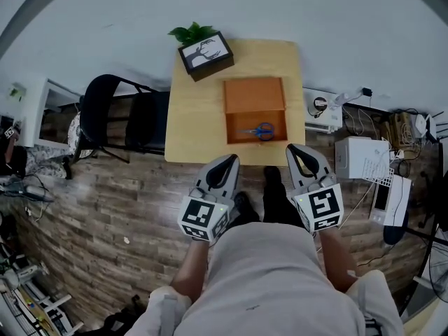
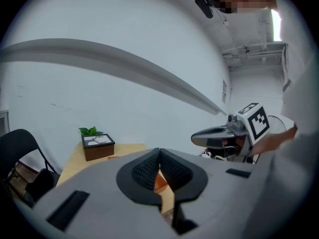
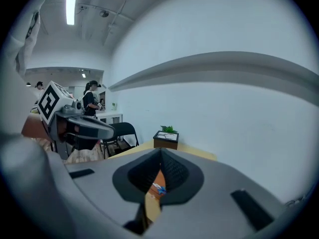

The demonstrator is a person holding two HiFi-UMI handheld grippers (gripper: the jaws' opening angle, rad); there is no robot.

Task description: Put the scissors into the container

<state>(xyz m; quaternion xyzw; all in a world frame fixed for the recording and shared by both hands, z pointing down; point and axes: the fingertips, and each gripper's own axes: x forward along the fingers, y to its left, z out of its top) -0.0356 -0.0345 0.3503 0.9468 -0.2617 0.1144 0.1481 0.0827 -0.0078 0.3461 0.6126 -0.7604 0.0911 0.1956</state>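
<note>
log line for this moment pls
scissors: inside container | left gripper: shut, empty | right gripper: shut, empty | state: task looks done

Illumination: bright, even, diffuse indoor light throughout. Source noted: a ceiling strip lamp (image 3: 72,4) in the right gripper view, slightly blown out. The desk (image 1: 199,117) is evenly lit in the head view, with soft, faint shadows. All three views show strong fisheye bowing and dark, vignetted corners. The left tool (image 2: 159,153) and right tool (image 3: 161,153) fill the lower frames in soft focus. Backgrounds are reasonably sharp.
</note>
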